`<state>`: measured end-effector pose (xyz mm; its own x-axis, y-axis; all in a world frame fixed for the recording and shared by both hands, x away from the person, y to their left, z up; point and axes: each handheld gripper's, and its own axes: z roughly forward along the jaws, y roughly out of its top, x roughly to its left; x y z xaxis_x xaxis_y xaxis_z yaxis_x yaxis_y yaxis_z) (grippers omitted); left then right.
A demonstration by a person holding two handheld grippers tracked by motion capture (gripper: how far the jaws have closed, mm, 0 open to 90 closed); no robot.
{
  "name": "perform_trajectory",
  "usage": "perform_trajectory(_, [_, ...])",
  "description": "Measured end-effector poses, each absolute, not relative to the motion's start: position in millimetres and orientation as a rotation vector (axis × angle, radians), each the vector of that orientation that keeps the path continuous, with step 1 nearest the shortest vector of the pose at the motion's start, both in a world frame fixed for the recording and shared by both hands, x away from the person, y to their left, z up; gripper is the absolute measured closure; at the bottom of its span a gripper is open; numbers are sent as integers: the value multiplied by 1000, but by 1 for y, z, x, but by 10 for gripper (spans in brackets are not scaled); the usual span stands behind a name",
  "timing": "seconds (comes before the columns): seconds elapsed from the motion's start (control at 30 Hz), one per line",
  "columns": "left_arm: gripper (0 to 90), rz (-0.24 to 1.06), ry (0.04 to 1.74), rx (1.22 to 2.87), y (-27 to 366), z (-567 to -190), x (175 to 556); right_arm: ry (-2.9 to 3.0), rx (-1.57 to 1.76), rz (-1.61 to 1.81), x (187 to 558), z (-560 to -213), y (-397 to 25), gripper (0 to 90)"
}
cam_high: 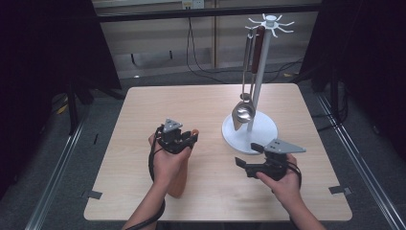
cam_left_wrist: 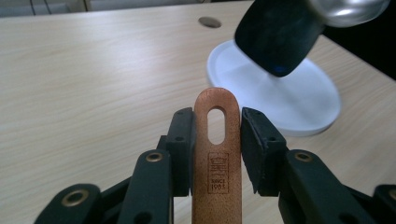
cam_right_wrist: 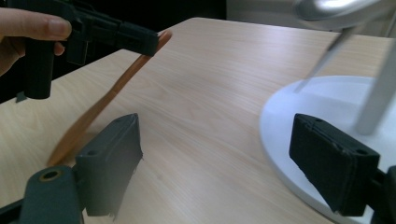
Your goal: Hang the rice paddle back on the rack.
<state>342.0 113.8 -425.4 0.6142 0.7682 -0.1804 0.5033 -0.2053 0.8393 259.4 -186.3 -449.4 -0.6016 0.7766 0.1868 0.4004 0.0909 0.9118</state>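
Note:
A wooden utensil (cam_high: pixel 179 181) slants from under the person's left hand up to my left gripper (cam_high: pixel 190 137). In the left gripper view the left gripper (cam_left_wrist: pixel 217 123) is shut on the utensil's slotted, stamped handle (cam_left_wrist: pixel 217 186), a pad on each side. The right gripper view shows the wooden utensil (cam_right_wrist: pixel 107 98) sloping down to the table top. My right gripper (cam_high: pixel 247 155) stands open beside the white stand's round base (cam_high: pixel 263 132). Nothing lies between the right gripper's (cam_right_wrist: pixel 217 154) wide-spread jaws.
The white stand's pole (cam_high: pixel 261 72) has hooks at the top, from which a steel ladle (cam_high: pixel 242 113) and a brown-handled utensil (cam_high: pixel 258 48) hang. A dark rounded head (cam_left_wrist: pixel 278 35) hangs blurred over the base (cam_left_wrist: pixel 299 98). Bare table (cam_high: pixel 143 110) lies to the left.

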Motion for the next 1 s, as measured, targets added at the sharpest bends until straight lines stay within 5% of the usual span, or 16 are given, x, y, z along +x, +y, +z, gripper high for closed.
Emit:
perform_trajectory(0.27, [659,311,955,1817,101,-409,329,2053,1182,1614,276,-449,-138,213])
perform_trajectory(1.0, [659,292,881,1779,85,-390,314,2099,1210,1796,290,-450,-105,622])
